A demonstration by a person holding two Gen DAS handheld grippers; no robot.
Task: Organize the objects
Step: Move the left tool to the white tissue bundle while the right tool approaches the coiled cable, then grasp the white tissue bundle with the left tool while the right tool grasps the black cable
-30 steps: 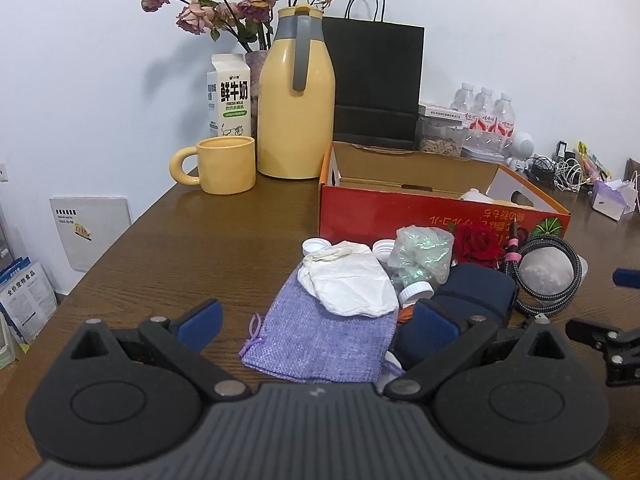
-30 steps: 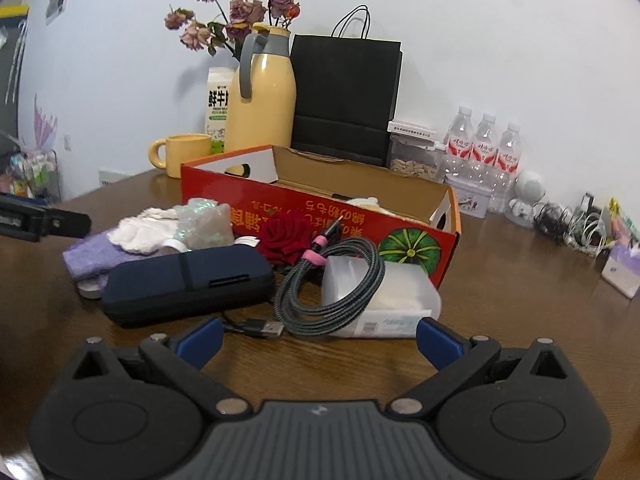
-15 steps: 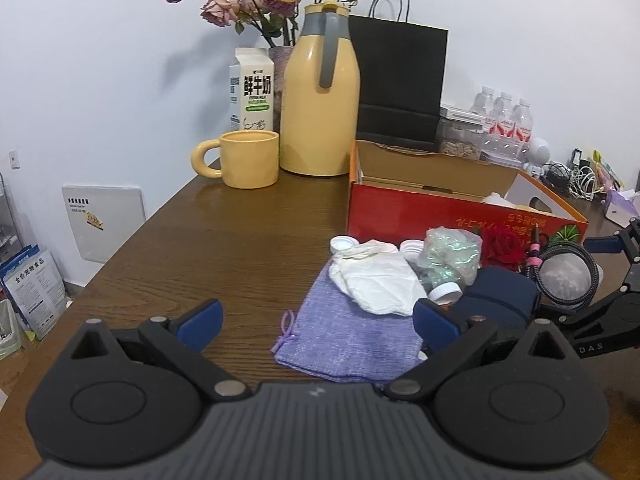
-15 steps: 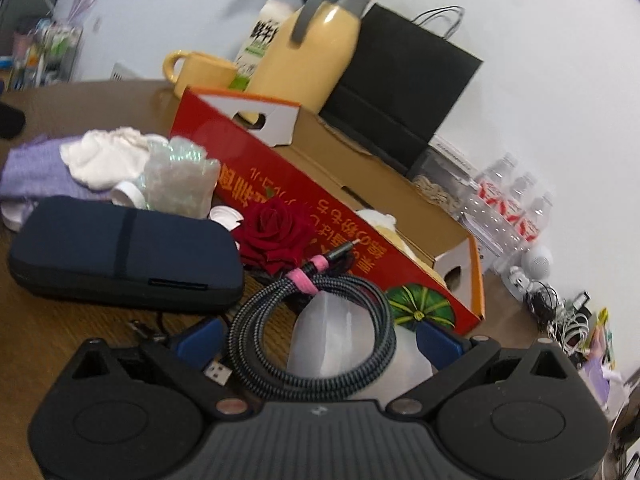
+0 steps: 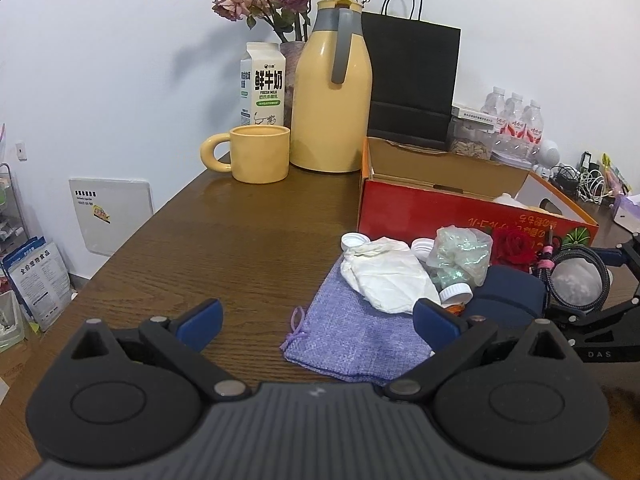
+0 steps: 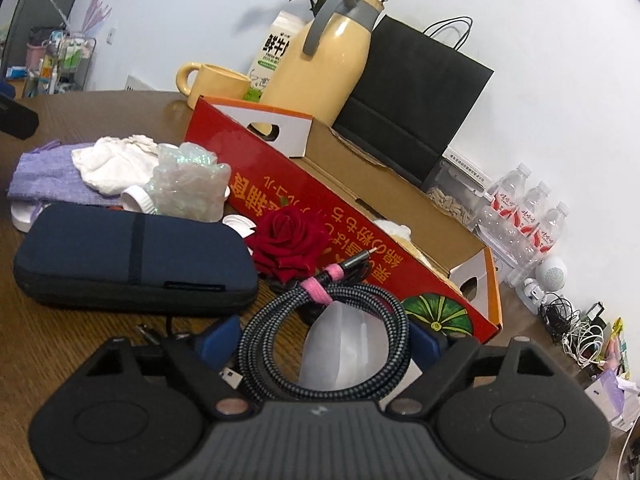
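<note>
Right gripper (image 6: 322, 340) is closing, not yet clamped, around the coiled cable (image 6: 324, 344) on its plastic box (image 6: 344, 356); squeeze evenly so both lift toward the red carton (image 6: 360, 248).

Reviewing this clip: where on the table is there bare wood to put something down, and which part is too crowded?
Bare wood runs on the table between the yellow mug, the red box and the purple pouch, down to the left gripper. Crowded: in front of the box, where white cloth, navy case and coiled cable bunch together.
</note>
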